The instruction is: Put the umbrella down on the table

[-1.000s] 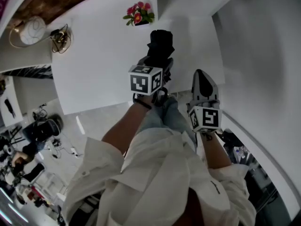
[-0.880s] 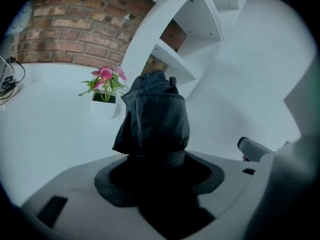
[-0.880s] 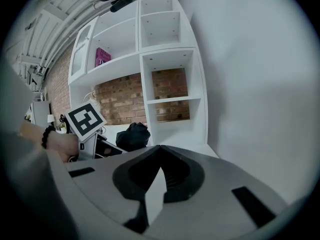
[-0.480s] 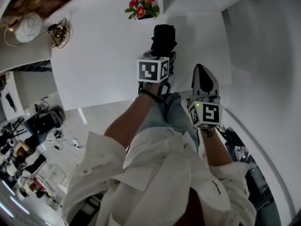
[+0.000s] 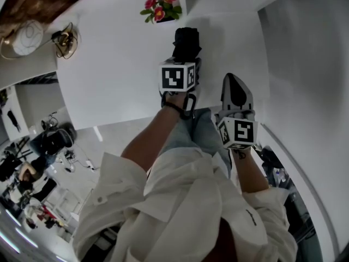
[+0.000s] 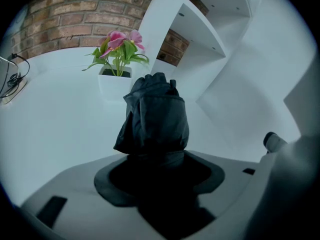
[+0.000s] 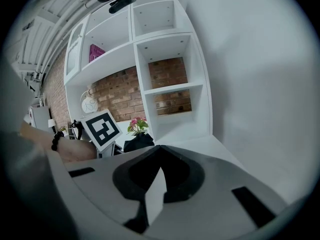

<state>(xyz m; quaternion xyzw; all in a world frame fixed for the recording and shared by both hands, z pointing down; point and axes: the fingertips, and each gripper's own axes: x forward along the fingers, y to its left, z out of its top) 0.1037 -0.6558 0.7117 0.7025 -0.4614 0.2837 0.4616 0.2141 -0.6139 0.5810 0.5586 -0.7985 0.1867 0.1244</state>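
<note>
**A:** Left gripper view first. What's the L gripper [image 6: 155, 160] got?

**B:** Jaws clamped on the folded black umbrella [image 6: 156, 116], held wide apart by its bulk. The bundle sticks out fwd of the tips.

**A:** R gripper [image 7: 157, 148]?

**B:** Tips together, nothing btw them. It hangs farther from the flower pot [image 6: 114, 83] than the L one does.

**A:** Umbrella vs. the pot?

**B:** Near it, on the person's side and a bit to the right. Long axis runs along the jaws, aimed past the pot's right side and tilted down at the white table [image 5: 109, 86].

**A:** Touching the tabletop yet?

**B:** Can't tell.

**A:** So what's next?

**B:** Prob. lower it, lay the axis flat on the table short of the pot, then let go. The L hand is nearer and has the grip, so the R isn't needed.
</note>
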